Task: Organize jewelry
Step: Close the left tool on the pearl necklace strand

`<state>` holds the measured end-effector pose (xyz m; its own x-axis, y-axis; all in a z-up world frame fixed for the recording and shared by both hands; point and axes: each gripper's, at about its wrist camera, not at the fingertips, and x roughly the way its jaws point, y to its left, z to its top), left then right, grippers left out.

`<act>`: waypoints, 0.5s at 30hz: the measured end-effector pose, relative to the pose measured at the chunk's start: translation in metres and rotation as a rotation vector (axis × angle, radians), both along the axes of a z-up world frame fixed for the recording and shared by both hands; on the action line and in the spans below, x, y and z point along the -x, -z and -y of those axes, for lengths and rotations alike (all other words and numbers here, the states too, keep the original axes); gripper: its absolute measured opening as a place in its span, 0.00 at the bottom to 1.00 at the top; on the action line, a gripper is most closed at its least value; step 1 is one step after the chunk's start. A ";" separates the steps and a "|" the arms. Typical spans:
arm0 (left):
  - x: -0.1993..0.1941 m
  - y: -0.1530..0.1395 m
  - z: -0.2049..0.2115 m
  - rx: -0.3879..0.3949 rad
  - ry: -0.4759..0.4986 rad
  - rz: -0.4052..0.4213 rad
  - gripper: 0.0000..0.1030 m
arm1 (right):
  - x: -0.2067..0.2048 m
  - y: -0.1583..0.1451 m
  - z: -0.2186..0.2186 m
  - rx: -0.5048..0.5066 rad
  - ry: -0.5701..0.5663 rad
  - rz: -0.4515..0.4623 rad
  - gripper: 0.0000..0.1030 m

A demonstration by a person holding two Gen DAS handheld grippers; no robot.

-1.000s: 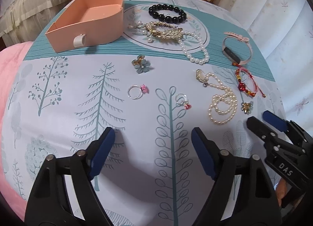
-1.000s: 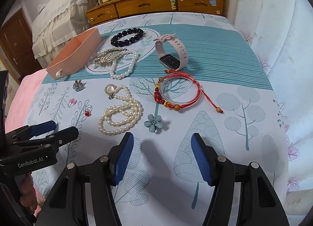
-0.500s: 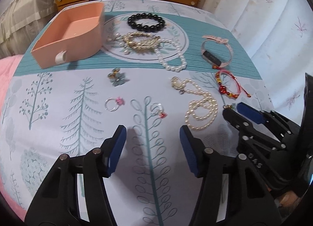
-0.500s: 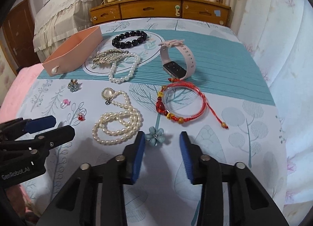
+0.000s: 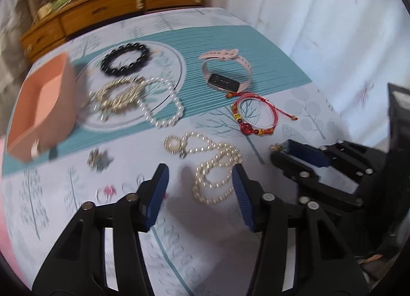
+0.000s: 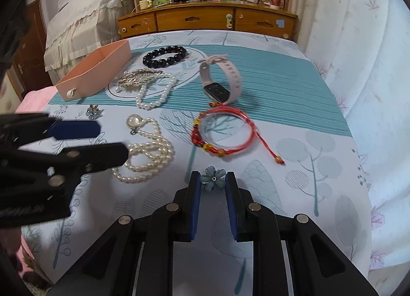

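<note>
Closing on a blue flower brooch (image 6: 212,177) at lower centre of the frame, the right gripper (image 6: 212,188) has narrow jaws bracketing its petals; squeezing gently and lifting straight should spare them. The left gripper (image 5: 198,188) hovers wide open over the pearl necklace (image 5: 215,167).

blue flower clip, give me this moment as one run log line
right gripper: closing around blue flower clip | left gripper: open, empty | pink box: no clip inside
</note>
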<state>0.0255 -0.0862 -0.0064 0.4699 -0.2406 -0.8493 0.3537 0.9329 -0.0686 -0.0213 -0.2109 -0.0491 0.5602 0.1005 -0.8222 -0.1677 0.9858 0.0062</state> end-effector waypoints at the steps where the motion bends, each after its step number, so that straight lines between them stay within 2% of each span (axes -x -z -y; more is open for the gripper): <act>1: -0.004 0.002 0.005 -0.028 0.022 -0.001 0.34 | 0.001 0.000 0.003 -0.008 0.006 0.000 0.19; 7: -0.013 0.010 0.016 -0.092 0.142 -0.040 0.31 | 0.008 0.000 0.018 -0.038 0.021 0.002 0.19; 11: -0.019 0.020 0.022 -0.141 0.178 -0.069 0.31 | 0.007 0.000 0.022 -0.065 0.020 0.003 0.19; 15: -0.022 0.021 0.022 -0.121 0.203 -0.092 0.29 | 0.008 0.000 0.026 -0.081 0.018 0.006 0.19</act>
<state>0.0479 -0.1077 -0.0271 0.3415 -0.2157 -0.9148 0.5321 0.8467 -0.0010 -0.0290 -0.2374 -0.0486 0.5677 0.1565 -0.8082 -0.1498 0.9850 0.0855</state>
